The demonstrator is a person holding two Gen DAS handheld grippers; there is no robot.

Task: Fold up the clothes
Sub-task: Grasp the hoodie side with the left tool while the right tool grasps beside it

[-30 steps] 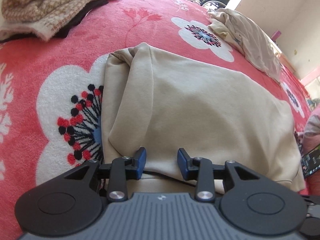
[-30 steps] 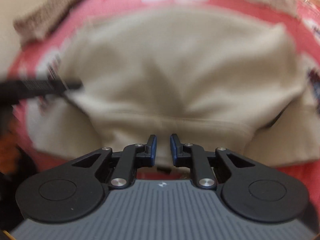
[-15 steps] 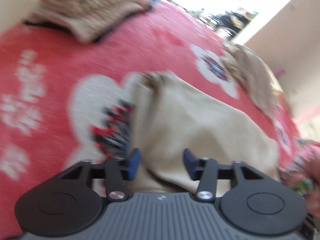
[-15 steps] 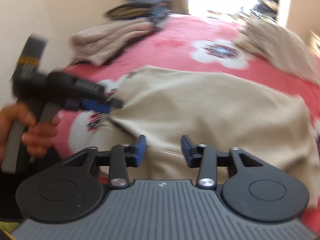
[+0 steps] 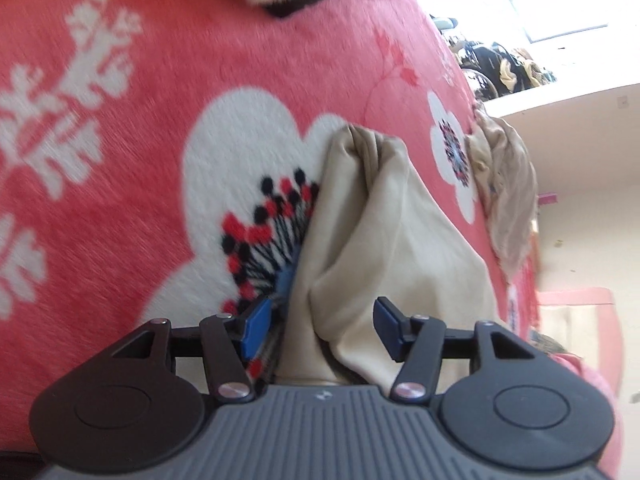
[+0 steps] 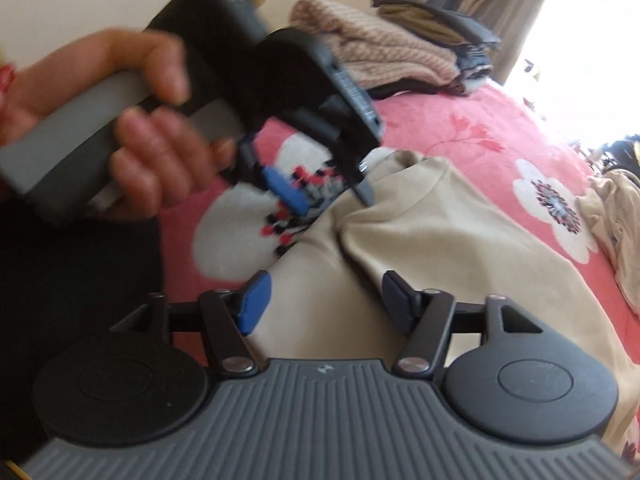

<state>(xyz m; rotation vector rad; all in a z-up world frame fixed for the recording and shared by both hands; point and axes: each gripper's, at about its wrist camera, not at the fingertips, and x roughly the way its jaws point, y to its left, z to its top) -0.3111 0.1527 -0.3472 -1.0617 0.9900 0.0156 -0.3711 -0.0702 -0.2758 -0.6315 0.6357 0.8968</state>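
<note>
A folded beige garment [image 5: 384,240] lies on a red blanket with white flowers [image 5: 160,80]; it also shows in the right wrist view [image 6: 460,248]. My left gripper [image 5: 320,326] is open, its jaws on either side of the garment's near left edge. It also shows in the right wrist view [image 6: 330,192], held in a hand above that left edge. My right gripper [image 6: 326,300] is open and empty over the garment's near part.
A pile of knitted and dark clothes [image 6: 400,52] sits at the far left of the blanket. A crumpled beige garment [image 5: 504,192] lies at the far right. A wall and a bright window stand beyond.
Both grippers have opened wider. The right one let go of the garment's hem and pulled back. The left one swung left and tilted toward the garment's left edge.
</note>
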